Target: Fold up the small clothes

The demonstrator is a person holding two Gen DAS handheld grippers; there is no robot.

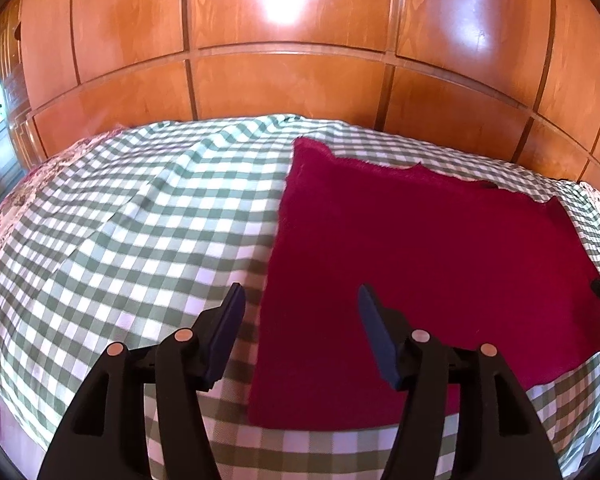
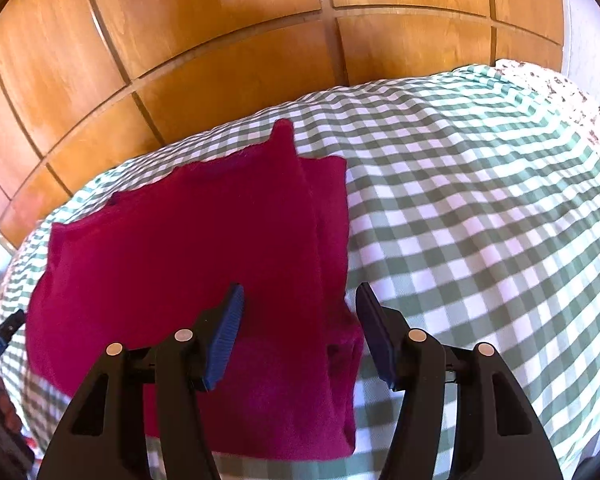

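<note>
Garment: a crimson fleecy garment (image 1: 420, 248), folded flat, lies on the green-and-white checked cloth (image 1: 140, 220).
Left tongs (image 1: 300, 308): jaws apart, empty; the garment's left edge lies beneath them.
Right tongs (image 2: 300, 308): jaws apart, empty; the garment's layered right edge (image 2: 332, 240) lies beneath them.

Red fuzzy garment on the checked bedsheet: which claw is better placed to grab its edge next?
Probably right. The right claw, open, straddles the red fuzzy garment's layered side edge; the left claw, open too, straddles its single-layer edge.
</note>
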